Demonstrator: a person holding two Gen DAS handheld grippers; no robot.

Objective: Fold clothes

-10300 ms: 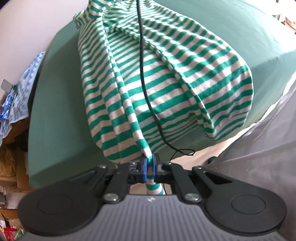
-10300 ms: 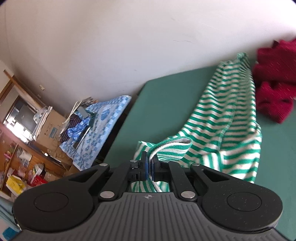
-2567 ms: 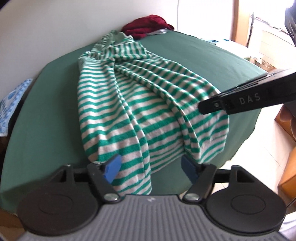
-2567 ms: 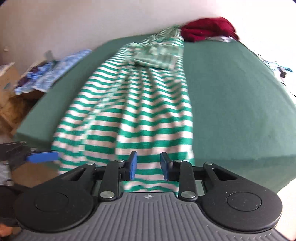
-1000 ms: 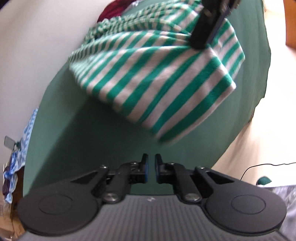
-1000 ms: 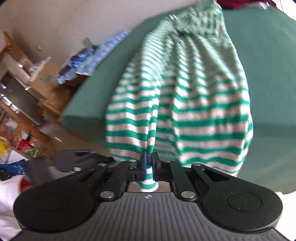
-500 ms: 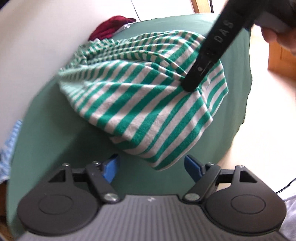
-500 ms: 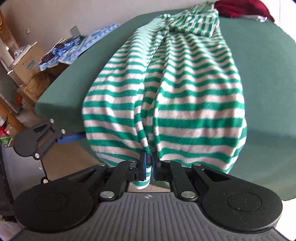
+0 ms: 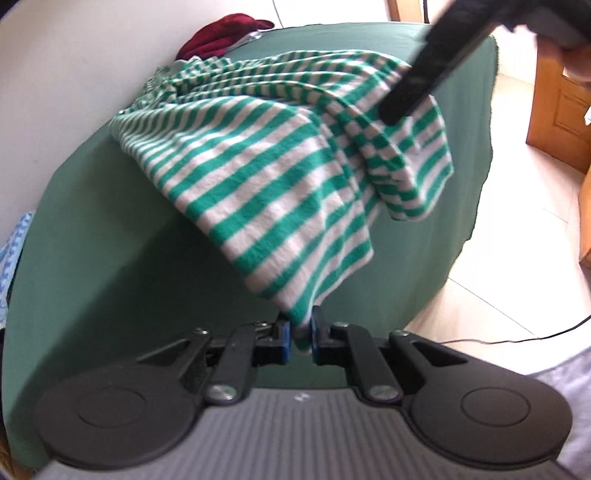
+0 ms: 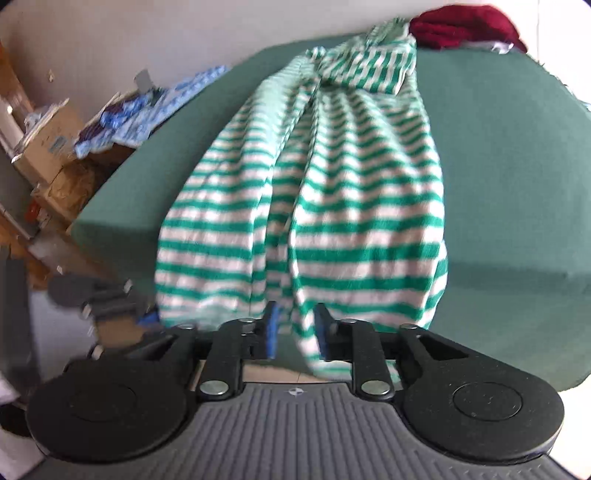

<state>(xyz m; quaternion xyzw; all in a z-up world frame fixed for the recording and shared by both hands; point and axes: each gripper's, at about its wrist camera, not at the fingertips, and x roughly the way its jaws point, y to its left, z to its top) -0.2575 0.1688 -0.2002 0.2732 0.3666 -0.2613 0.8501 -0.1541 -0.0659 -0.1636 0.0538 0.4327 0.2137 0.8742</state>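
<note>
A green-and-white striped garment [image 9: 266, 184] lies along the green-covered surface [image 9: 92, 258] and hangs over its near edge. My left gripper [image 9: 299, 334] is shut on the garment's lowest hanging corner. In the right wrist view the same striped garment [image 10: 332, 184] drapes toward me, and a fold of its hem hangs loose between the parted blue pads of my right gripper [image 10: 297, 336], which is open. The right gripper's black body [image 9: 424, 74] crosses the top right of the left wrist view, above the cloth. The left gripper [image 10: 99, 295] shows blurred at the lower left.
A dark red garment [image 10: 461, 26] is bunched at the far end of the surface. Blue patterned cloth [image 10: 166, 96] and cardboard boxes [image 10: 48, 147] lie off the left side. Tiled floor [image 9: 517, 258], a wooden cabinet [image 9: 561, 110] and a floor cable [image 9: 535, 336] are on the right.
The left gripper went from open to shut on the garment's hanging corner. The right gripper, shut on the hem half a second ago, has parted its jaws.
</note>
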